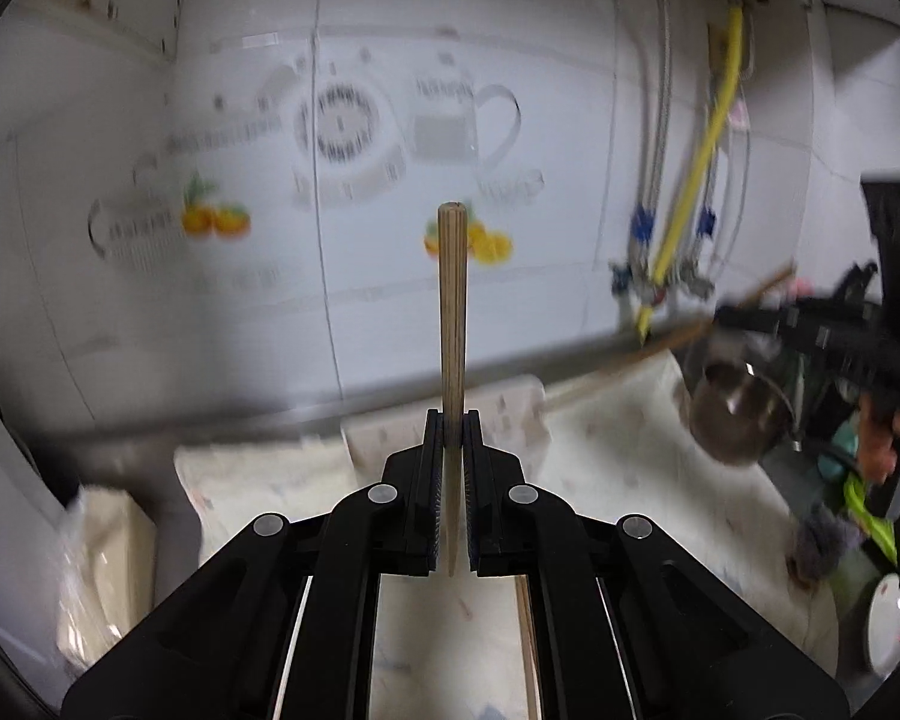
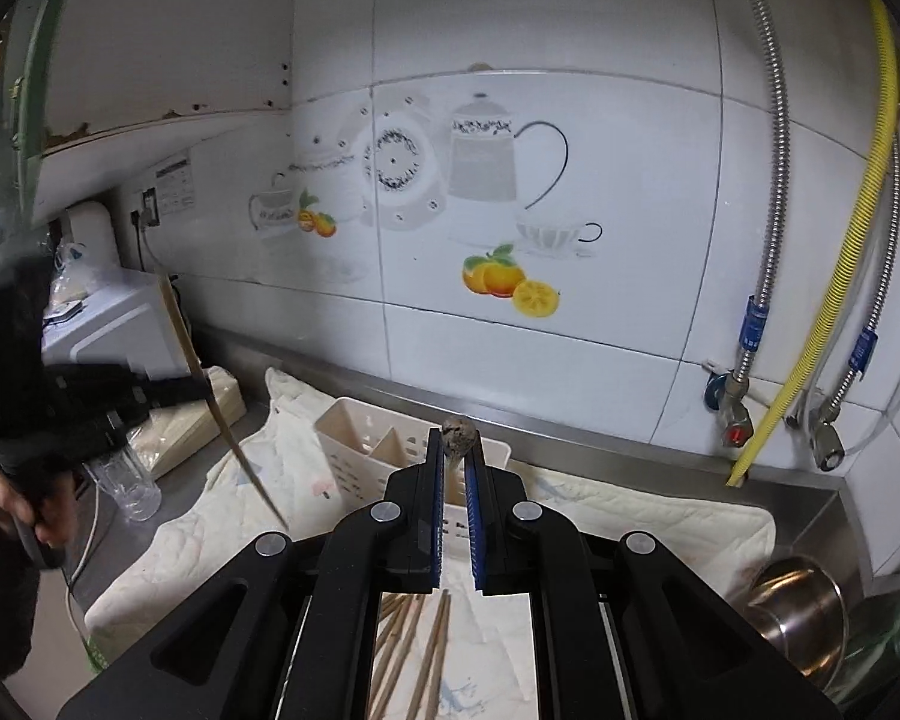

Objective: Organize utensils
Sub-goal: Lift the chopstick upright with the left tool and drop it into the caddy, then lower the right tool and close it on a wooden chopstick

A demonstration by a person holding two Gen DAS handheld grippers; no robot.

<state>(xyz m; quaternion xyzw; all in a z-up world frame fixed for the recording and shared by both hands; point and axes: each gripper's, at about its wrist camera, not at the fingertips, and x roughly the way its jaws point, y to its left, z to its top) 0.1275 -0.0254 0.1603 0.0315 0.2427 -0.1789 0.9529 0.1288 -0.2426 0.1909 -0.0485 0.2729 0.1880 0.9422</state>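
Note:
My left gripper (image 1: 452, 420) is shut on a wooden chopstick (image 1: 452, 300) that stands upright between the jaws, thick end up. It also shows at the left of the right wrist view (image 2: 207, 396), tilted, tip down over the cloth. My right gripper (image 2: 455, 441) is shut on a second chopstick (image 2: 459, 441), seen end-on, above a white slotted utensil holder (image 2: 354, 426). Several loose chopsticks (image 2: 417, 642) lie on the cream cloth (image 2: 630, 516) beneath my right gripper. In the left wrist view my right gripper (image 1: 768, 315) holds its chopstick (image 1: 648, 354) near the wall.
A steel bowl (image 2: 801, 612) sits at the right on the counter. Hoses and valves (image 2: 750, 324) hang on the tiled wall. A glass jar (image 2: 129, 486), a white appliance (image 2: 114, 324) and a boxed bundle (image 2: 198, 420) stand at the left.

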